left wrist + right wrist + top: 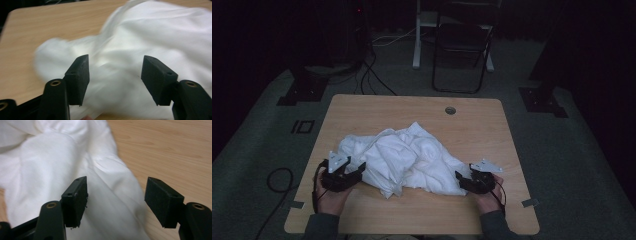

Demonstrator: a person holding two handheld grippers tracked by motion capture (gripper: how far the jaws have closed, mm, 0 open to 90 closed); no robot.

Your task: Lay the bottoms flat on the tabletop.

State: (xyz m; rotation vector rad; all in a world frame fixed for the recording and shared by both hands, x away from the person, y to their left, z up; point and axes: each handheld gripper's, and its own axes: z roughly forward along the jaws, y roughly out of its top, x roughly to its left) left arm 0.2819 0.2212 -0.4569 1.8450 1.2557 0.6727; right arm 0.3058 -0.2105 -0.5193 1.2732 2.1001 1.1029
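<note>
Claw status, left (360,167): jaws apart, nothing between them, poised at the near-left edge of the white cloth (404,157). Left gripper view confirms this: both black jaws stand wide with the cloth (140,55) lying just ahead of and beneath them, somewhat blurred.

Right claw (459,179): jaws likewise apart, gripping nothing. It sits at the near-right corner of the cloth; in the right gripper view the cloth's edge (57,170) runs between the jaws, bare desk (170,147) off to one side.

Cloth position: crumpled heap in the middle of the desk (377,107), nearer the person's side, bunched into folds and ridges, no flat panel visible. Cannot tell what kind of cloth or garment it is.

Progress, judged: early. Neither claw has a hold yet; the heap is neither spread nor folded. Both hands are placed at opposite near edges, which suggests a two-point grab is the step in hand. Left to do: close on the edges, lift or pull apart, flatten, then whatever folding follows.

Background: folding chair (462,50) beyond the desk, dim room.
</note>
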